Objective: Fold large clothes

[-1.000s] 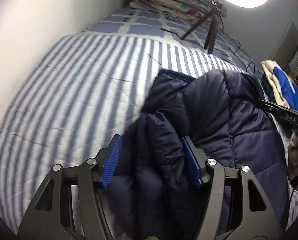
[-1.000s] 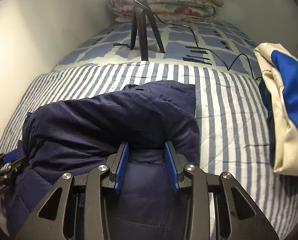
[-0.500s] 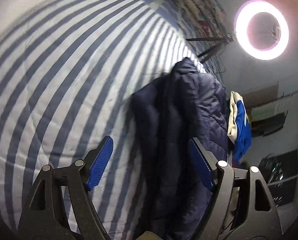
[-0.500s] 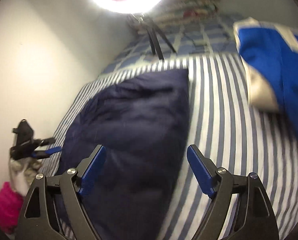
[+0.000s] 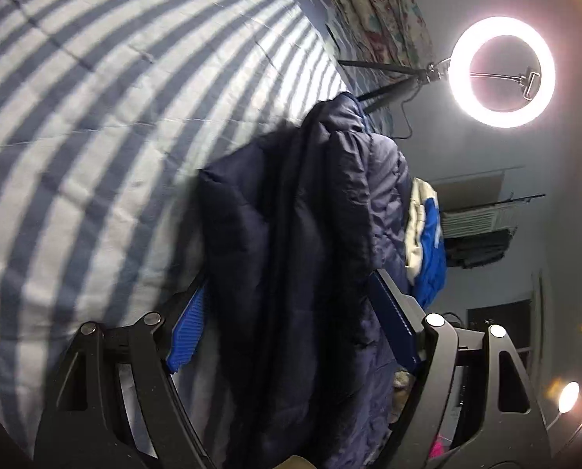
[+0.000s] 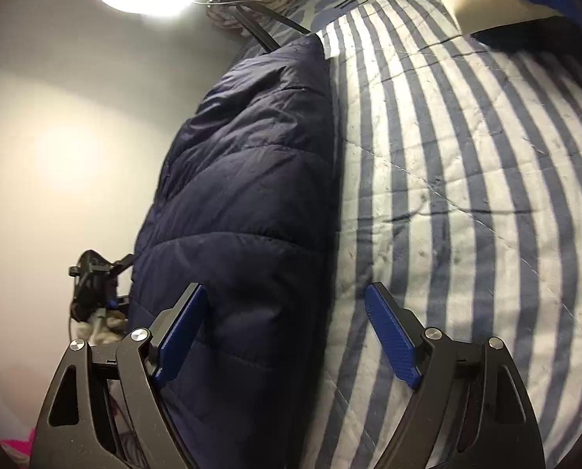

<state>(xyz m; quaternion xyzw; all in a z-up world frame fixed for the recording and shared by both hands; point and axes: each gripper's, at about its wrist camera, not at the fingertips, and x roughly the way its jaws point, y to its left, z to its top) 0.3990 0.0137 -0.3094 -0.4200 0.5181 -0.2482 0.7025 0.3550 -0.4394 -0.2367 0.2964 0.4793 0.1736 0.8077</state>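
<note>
Both grippers — left (image 5: 291,324), right (image 6: 287,332) — tilted over the jacket (image 6: 248,179) on the bed (image 6: 467,156), jaws spread wide, gripping nothing — jacket's near end cut off.

Both wrist views close over the same navy jacket (image 5: 291,234) (image 6: 248,179), tilted.

R gripper (image 6: 287,330) fingers wide apart over folded navy jacket (image 6: 248,179) on striped bedspread (image 6: 467,179).
</note>
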